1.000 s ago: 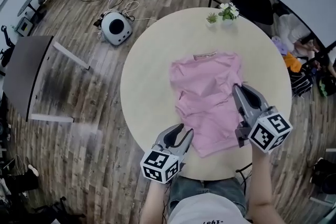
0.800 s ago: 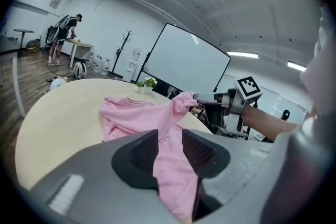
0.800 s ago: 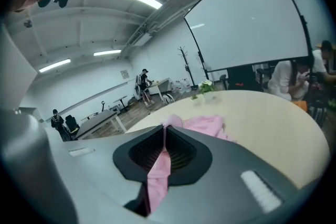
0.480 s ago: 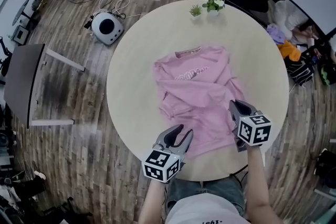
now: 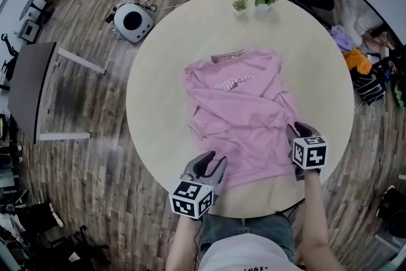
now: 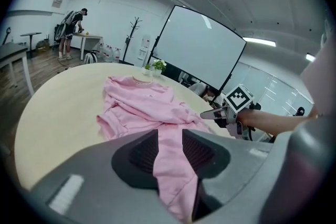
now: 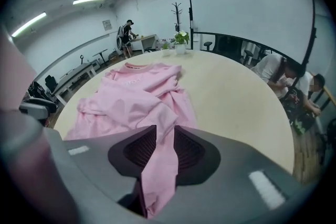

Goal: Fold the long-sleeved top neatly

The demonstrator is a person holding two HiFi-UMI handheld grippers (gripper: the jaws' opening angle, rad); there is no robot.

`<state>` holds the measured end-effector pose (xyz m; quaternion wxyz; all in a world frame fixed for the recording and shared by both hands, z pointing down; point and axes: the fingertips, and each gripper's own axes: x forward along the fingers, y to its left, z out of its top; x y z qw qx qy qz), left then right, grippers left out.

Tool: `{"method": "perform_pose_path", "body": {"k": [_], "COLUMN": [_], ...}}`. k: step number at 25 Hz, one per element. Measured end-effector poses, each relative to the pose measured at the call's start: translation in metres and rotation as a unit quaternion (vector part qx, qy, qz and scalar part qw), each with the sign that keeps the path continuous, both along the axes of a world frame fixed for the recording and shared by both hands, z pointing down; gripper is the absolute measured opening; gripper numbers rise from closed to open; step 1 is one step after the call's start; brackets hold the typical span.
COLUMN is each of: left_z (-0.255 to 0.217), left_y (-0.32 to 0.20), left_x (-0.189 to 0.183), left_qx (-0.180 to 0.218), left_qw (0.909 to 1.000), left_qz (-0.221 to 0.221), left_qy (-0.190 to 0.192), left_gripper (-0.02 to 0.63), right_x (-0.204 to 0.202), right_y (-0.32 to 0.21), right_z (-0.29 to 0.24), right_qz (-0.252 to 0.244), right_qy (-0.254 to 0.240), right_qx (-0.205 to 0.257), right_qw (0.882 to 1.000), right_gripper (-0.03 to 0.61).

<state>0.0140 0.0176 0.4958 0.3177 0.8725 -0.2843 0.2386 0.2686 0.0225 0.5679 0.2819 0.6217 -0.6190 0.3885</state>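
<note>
The pink top (image 5: 241, 108) is lying on the round table (image 5: 158, 66). The left gripper (image 5: 207, 162) is pinching 1 bottom corner to hold it flat. The right gripper (image 5: 303, 131) has just been opening its jaws, cloth between them, maybe letting go.

At the bottom of the frame, your left gripper (image 6: 169, 132) has its jaws closed on a fold of the pink top (image 6: 142, 105), which hangs down between the pads. The rest of the top lies rumpled on the round table (image 6: 58, 107) in mid-frame. At middle right, your right gripper (image 6: 206, 114) meets the top's edge. Its jaws have just been opening, with cloth at their tips. Potted plants (image 6: 156, 66) stand beyond the collar.
</note>
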Motion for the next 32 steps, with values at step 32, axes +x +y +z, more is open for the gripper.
{"method": "perform_pose_path", "body": {"k": [32], "left_z": [0.063], "left_y": [0.098], "left_x": [-0.049], "left_qx": [-0.062], "left_qw": [0.9874], "left_qz": [-0.127], "left_qy": [-0.071], "left_gripper": [0.187], "right_x": [-0.001], "right_y": [0.132], "right_z": [0.014], "right_qz": [-0.059], "right_qy": [-0.019], "right_qx": [-0.008], "right_qw": [0.998], "right_gripper": [0.192]}}
